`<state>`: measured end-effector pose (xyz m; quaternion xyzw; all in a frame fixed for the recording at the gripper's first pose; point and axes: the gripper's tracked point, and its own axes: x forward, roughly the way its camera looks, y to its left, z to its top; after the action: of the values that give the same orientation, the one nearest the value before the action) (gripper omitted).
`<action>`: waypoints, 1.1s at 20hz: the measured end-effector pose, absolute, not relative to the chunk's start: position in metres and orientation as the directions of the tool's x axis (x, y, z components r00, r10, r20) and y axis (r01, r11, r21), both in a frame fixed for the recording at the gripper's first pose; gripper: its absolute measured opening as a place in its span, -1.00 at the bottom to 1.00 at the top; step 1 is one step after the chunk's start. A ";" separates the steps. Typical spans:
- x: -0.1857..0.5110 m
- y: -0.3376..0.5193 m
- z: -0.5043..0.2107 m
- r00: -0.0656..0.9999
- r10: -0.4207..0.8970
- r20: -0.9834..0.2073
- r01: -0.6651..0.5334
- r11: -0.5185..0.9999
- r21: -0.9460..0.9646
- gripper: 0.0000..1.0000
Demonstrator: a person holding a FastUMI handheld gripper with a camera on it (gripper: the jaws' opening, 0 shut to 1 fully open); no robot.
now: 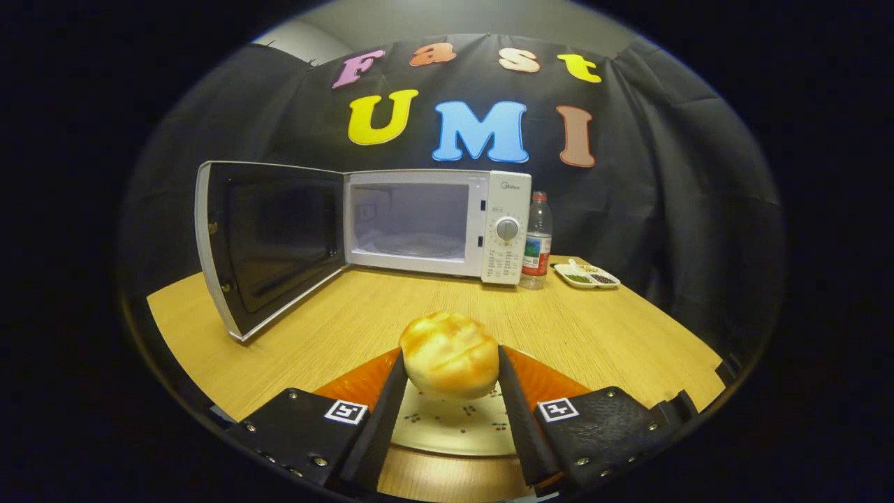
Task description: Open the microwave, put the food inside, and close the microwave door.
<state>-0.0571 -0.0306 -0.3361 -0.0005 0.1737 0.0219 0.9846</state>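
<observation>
Gripper: the gripper (pixel 450 374) is low over the near part of the table and looks forward toward the microwave; each of its two fingers presses one side of the bun, so the jaws are partly closed, as wide as the bun.
Fingers: the left one (pixel 383 412) and the right one (pixel 517 412) run forward and come a little together toward their tips.
Bun: the bun (pixel 450 353) is golden, round and a bit flat, with its top side up; it is a little wider than tall, and this wider axis lies across, from finger to finger. It seems to be lifted over the plate, but I cannot tell surely if it touches.
Plate: a pale plate (pixel 454 426) with small cherry prints lies under the bun, between the fingers.
Table: a light wooden table (pixel 335 328); the stretch between bun and microwave is free.
Microwave: a white microwave (pixel 436 223) stands beyond the fingers, facing the gripper, cavity visible with a glass turntable inside.
Door: the door (pixel 262 237) is swung wide open on the left hinge, its free edge coming toward the gripper, left of the direct path.
Bottle: a clear water bottle (pixel 536 241) with red label stands just beside the microwave's right side.
Dish: a small white divided dish (pixel 587 274) lies near the bottle, further to the right.
</observation>
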 end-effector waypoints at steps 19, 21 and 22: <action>0.096 0.051 -0.281 0.945 0.136 -0.299 -0.195 0.965 -0.178 0.48; 0.117 0.058 -0.286 0.934 0.140 -0.329 -0.202 0.966 -0.164 0.47; 0.128 0.061 -0.290 0.929 0.138 -0.345 -0.201 0.967 -0.155 0.48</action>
<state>0.1276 0.0607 -0.2896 -0.0940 0.1679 0.0866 0.9775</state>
